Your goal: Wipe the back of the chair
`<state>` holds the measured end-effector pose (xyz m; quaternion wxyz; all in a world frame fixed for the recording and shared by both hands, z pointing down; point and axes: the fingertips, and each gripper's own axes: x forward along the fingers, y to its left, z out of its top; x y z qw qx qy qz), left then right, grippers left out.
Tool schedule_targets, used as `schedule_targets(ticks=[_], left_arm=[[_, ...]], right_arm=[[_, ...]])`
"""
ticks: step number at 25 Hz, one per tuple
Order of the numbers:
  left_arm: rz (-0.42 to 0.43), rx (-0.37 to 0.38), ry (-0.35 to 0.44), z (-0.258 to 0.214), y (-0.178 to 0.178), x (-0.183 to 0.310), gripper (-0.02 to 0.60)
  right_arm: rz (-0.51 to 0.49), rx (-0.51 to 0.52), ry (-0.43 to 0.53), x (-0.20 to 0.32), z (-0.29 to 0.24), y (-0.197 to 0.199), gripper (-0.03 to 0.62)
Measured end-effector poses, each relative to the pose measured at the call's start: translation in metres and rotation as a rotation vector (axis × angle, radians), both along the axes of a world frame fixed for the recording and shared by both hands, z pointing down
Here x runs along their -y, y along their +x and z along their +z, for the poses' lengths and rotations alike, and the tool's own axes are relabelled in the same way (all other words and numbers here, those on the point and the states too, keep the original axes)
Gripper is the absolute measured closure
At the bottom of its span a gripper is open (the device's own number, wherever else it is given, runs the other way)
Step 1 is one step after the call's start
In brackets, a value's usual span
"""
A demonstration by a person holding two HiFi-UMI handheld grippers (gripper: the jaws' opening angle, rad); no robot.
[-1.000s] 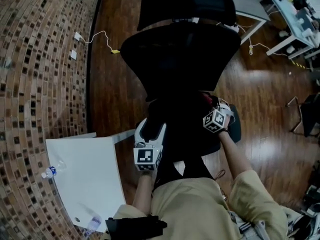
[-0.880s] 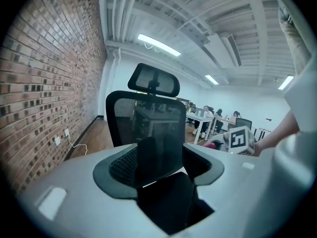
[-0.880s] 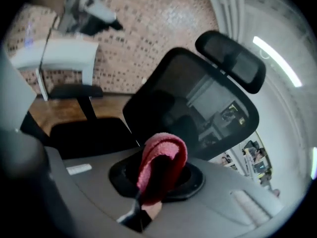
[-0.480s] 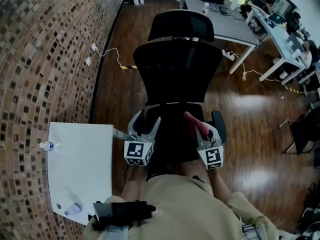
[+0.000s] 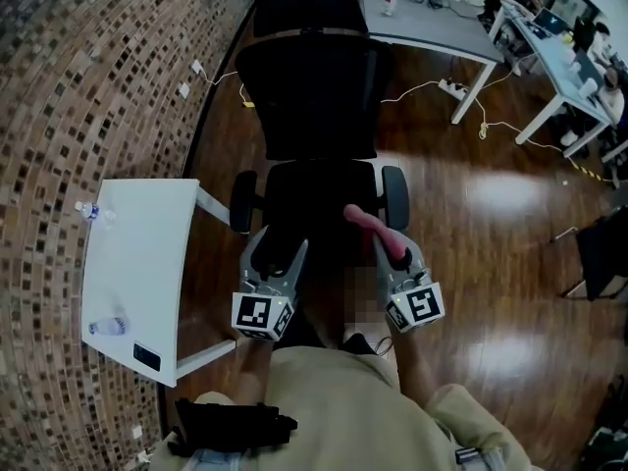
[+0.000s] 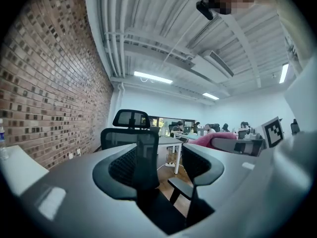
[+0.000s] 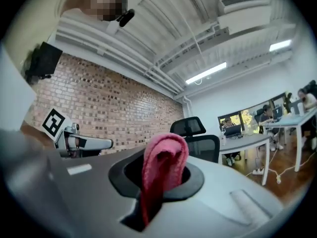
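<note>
The black mesh office chair [image 5: 309,96] faces me, its headrest at the top of the head view and its seat [image 5: 319,199] just beyond both grippers. My left gripper [image 5: 275,250] hangs over the seat's near left corner. Its jaws stand apart with nothing between them, and the chair [image 6: 130,145] shows through the gap of the left gripper [image 6: 166,168]. My right gripper [image 5: 385,245] is at the seat's near right side, shut on a pink cloth [image 5: 365,224]. The cloth [image 7: 163,162] sticks up out of the right gripper [image 7: 161,180] and droops forward.
A white table [image 5: 132,273] stands to the left with two bottles [image 5: 93,210] on it, against a brick wall [image 5: 88,86]. Grey desks [image 5: 432,23] and a floor power strip with cables [image 5: 453,86] lie behind the chair. A dark chair [image 5: 599,253] sits at the right edge.
Both grippers have drawn back from low over the seat and risen, so the chair now lies further ahead. The right gripper has rolled, still holding the pink cloth.
</note>
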<state>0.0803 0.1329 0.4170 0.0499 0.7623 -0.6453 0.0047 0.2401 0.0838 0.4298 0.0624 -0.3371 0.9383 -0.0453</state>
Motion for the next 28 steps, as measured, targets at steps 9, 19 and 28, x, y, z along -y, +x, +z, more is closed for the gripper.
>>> schedule_targets(ticks=[9, 19, 28], left_arm=[[0.002, -0.005, 0.104, -0.033, 0.018, -0.063, 0.333], [-0.111, -0.028, 0.123, -0.036, -0.079, -0.132, 0.347], [-0.111, -0.034, 0.167, -0.054, -0.111, -0.151, 0.347]], right_arm=[[-0.085, -0.118, 0.041, -0.084, -0.015, 0.034, 0.565], [-0.063, -0.055, -0.005, -0.12, -0.044, -0.055, 0.565], [-0.114, -0.087, 0.029, -0.15, -0.06, -0.116, 0.565]])
